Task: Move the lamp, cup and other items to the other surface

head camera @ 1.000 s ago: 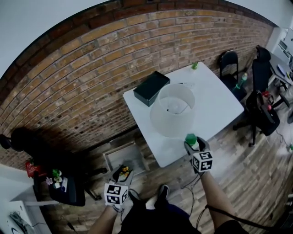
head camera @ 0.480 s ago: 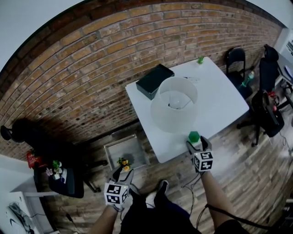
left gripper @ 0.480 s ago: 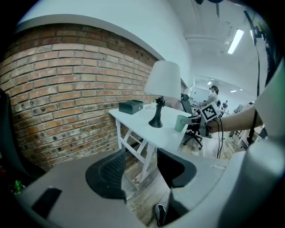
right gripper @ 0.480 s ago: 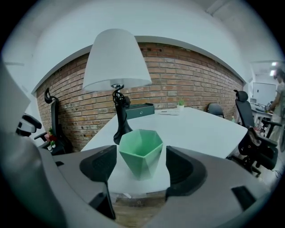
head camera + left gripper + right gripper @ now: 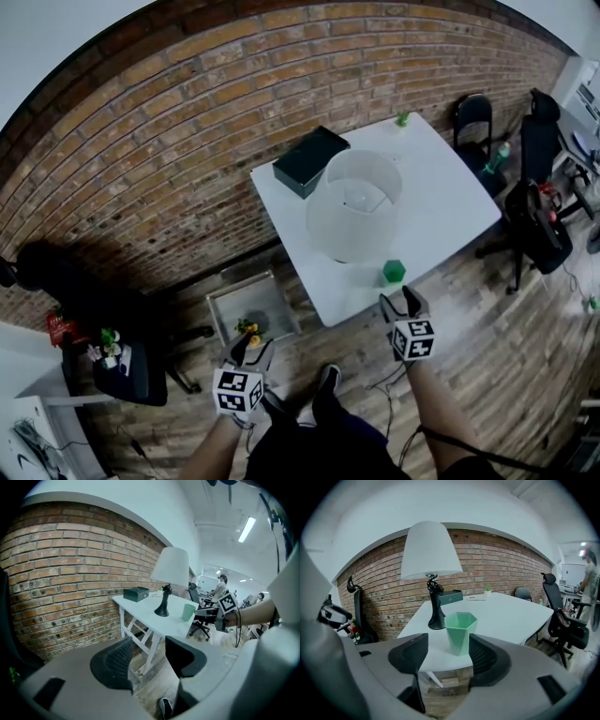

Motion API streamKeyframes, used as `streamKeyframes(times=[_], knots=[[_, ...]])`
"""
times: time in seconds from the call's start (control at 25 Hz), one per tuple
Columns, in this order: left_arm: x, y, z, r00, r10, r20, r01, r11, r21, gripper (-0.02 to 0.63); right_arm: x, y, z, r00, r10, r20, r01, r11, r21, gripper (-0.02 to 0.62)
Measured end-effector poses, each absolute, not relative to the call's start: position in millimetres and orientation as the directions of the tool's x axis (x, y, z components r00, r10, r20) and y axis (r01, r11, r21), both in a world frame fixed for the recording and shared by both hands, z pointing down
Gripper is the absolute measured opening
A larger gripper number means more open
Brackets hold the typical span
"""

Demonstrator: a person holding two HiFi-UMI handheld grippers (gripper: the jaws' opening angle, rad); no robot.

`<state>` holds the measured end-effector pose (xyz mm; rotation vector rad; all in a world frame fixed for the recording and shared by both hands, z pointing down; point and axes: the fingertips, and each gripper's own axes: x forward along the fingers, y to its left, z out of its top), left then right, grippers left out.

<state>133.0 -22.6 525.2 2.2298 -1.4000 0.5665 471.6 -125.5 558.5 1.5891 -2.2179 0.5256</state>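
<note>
Right hand-held gripper (image 5: 401,298), spread and empty though its jaws are just narrowing, may knock the green cup (image 5: 394,272) off the desk's (image 5: 450,206) 6 o'clock edge.

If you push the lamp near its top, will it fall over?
Probably, yes. The lamp has a wide shade on a thin stem over a small base, so it looks top-heavy. The shade probably feels light and might dent.

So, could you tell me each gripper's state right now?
Left gripper: open, empty.
Right gripper: open, fingers just closing slightly, empty; cup stands beyond.
</note>
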Motion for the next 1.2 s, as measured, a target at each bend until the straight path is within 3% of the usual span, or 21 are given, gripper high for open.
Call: streamKeyframes(times=[0.44, 0.8, 1.2], knots=[[40, 3, 506, 0.387, -0.784, 0.486, -0.922, -0.345, 0.178, 0.209, 384, -81, 524, -0.293, -0.836, 0.464, -0.954, 0.285, -0.089, 0.236], [-54, 23, 463, 0.340, -0.856, 0.390, -0.940, -0.294, 0.175, 0.199, 245, -53, 480, -0.426, -0.819, 0.385, -0.901, 0.421, -0.102, 0.215], [-151, 64, 473, 0.278, -0.880, 0.386, -0.956, -0.217, 0.196, 0.199, 128, -24, 479, -0.526, -0.742, 0.416, -0.825, 0.564, -0.035, 0.206]])
